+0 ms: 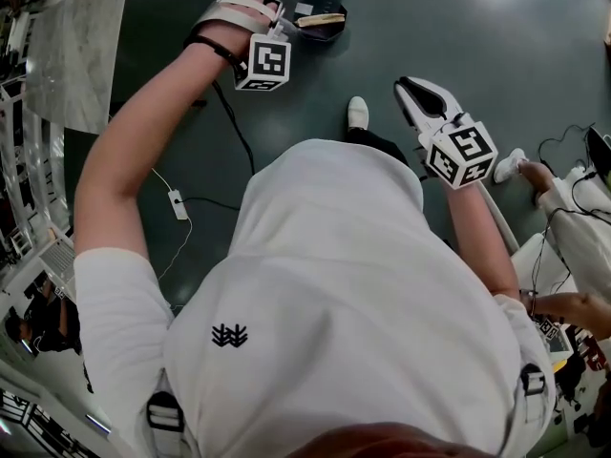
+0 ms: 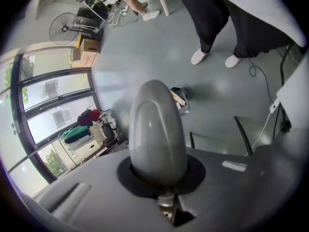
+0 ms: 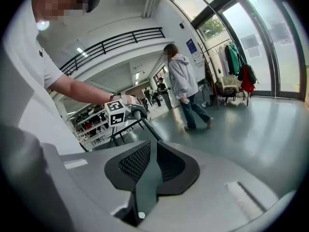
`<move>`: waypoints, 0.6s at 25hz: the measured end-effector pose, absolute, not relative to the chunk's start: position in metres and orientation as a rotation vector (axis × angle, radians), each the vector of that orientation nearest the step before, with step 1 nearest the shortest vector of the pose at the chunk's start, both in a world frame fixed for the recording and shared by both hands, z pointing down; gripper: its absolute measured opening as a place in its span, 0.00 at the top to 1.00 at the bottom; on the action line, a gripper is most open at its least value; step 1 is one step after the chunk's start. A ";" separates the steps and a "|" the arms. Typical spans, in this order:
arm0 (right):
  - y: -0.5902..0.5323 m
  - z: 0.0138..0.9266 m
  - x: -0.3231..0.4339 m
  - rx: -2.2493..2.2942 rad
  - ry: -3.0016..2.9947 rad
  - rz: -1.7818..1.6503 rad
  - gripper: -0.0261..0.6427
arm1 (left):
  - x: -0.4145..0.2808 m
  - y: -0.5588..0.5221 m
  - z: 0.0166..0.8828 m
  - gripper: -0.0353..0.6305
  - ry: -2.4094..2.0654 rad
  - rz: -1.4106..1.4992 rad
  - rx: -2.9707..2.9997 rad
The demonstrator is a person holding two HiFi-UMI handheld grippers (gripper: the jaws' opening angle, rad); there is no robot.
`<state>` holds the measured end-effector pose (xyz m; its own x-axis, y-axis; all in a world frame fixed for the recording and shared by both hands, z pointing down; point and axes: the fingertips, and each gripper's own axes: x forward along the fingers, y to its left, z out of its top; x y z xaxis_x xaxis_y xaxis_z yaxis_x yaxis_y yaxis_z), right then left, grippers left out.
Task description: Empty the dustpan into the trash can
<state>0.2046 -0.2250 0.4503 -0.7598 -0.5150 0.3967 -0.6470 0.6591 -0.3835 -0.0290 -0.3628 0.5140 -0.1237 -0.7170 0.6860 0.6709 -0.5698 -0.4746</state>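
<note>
head view, then each gripper view: left gripper holds the dustpan handle

head view: a person in a white shirt (image 1: 334,303) stands on a dark green floor (image 1: 458,27). the left gripper (image 1: 272,17) is held out in front. the dustpan (image 1: 320,15) is just beside its tip. it is dark, with a tan bit and some clear scraps in it. the right gripper (image 1: 412,92) is on the other side, well apart from the dustpan, with its jaws a little apart. a white shoe (image 1: 357,113) peeks out between the two grippers. a black cable (image 1: 234,122) lies on the floor. a marble desk (image 1: 76,55) is at the far left.

left gripper view: the jaws are clamped on a grey round handle (image 2: 157,129) that fills the middle. past it, far down, is the small dark dustpan (image 2: 179,96), low by the floor. i cannot tell if it touches the floor. a fan (image 2: 65,28) and brown boxes (image 2: 87,52) stand near big windows.

right gripper view: the jaws stand apart and only floor shows between them. the left gripper (image 3: 126,111) is further off, and a dark rod (image 3: 149,129) runs down from it. a person in a grey hoodie (image 3: 183,76) is mid-step on the floor. clothes (image 3: 236,57) hang by the windows.
</note>
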 end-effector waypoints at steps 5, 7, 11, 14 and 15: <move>-0.227 0.452 0.203 0.929 -2.623 0.737 0.90 | -0.031 -0.381 0.505 0.86 0.037 -1.830 -1.010; -0.227 0.454 0.204 0.929 -2.624 0.736 0.90 | -0.027 -0.386 0.503 0.86 0.034 -1.854 -0.963; -0.225 0.453 0.203 0.933 -2.627 0.724 0.90 | -0.008 -0.390 0.502 0.86 -0.019 -1.839 -0.891; -0.224 0.453 0.202 0.953 -2.633 0.725 0.90 | 0.008 -0.394 0.503 0.86 -0.070 -1.824 -0.853; -0.224 0.453 0.203 0.962 -2.634 0.726 0.90 | 0.013 -0.396 0.503 0.86 -0.085 -1.825 -0.841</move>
<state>0.2028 -0.2239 0.4532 -0.7529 -0.5344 0.3840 -0.6557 0.6588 -0.3687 0.0130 -0.3960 0.5026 -0.1766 -0.7957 0.5794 0.8458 -0.4238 -0.3240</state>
